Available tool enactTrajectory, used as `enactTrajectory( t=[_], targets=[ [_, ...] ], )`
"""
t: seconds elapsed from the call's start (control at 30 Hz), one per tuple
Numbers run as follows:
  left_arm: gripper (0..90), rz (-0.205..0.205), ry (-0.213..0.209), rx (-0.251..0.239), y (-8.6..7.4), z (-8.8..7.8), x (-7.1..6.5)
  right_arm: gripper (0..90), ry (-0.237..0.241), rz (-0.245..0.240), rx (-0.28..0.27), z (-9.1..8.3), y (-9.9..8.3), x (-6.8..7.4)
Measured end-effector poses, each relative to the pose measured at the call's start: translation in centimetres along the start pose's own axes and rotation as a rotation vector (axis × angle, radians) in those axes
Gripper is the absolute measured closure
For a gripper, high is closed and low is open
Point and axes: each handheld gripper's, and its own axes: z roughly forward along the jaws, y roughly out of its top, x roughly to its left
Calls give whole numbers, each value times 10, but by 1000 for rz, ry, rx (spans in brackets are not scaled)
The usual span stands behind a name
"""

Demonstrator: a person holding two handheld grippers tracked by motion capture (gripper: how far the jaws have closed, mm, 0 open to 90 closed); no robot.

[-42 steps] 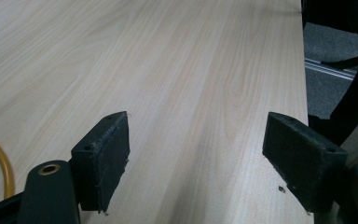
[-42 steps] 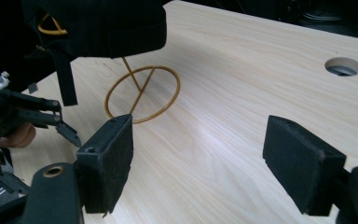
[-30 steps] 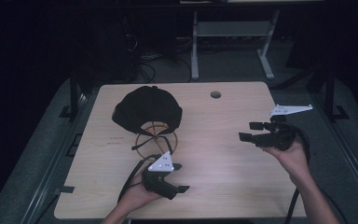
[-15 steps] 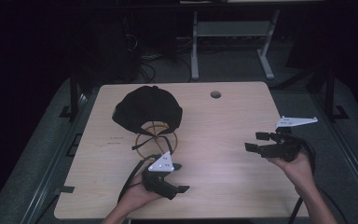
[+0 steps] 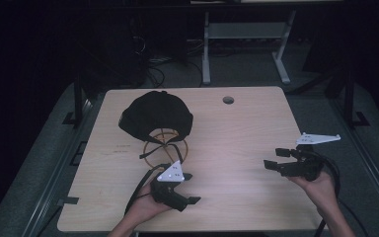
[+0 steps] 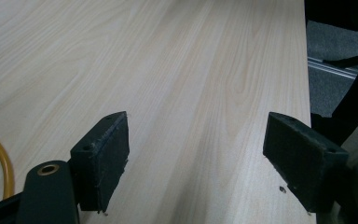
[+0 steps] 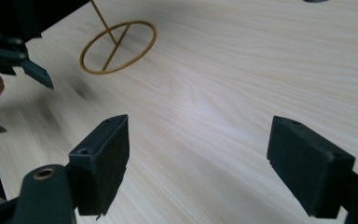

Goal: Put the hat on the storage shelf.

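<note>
A black cap (image 5: 155,116) rests on a gold wire stand (image 5: 165,146) at the table's back left. My left gripper (image 5: 191,188) is held low near the front edge, just in front of the stand, open and holding nothing. In the left gripper view the left gripper (image 6: 205,158) hovers over bare wood, with a bit of gold wire (image 6: 0,163) at the left edge. My right gripper (image 5: 274,159) is at the right side, open, pointing left. In the right gripper view the right gripper (image 7: 209,163) faces the stand's ring base (image 7: 119,46) and the left gripper's fingertips (image 7: 35,72).
The light wooden table (image 5: 237,128) has a round cable hole (image 5: 228,100) near its back edge. A white metal frame (image 5: 246,34) stands on the dark floor behind. The table's right edge (image 6: 304,70) drops to dark floor.
My right gripper has moved toward the front right of the table, away from the stand. The left gripper and the cap have stayed put.
</note>
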Motion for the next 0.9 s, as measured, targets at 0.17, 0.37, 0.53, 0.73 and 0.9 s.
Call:
enactTrajectory(
  t=[0.17, 0.37, 0.53, 0.73, 0.9],
  targets=[
    [220, 0, 1, 0, 0, 0, 0, 203, 2, -1, 4, 1, -10, 1],
    [219, -2, 2, 0, 0, 1, -1, 200, 1, 5, 8, 0, -21, 2],
    [219, -3, 2, -1, -1, 1, 0, 200, 2, 14, 4, 0, -30, 0],
    [219, -3, 2, -1, -1, 1, -1, 196, 2, 34, 5, -1, -42, 0],
    [219, -5, -1, -2, -1, 1, -1, 196, -3, 38, 3, -4, -49, 0]
  ],
)
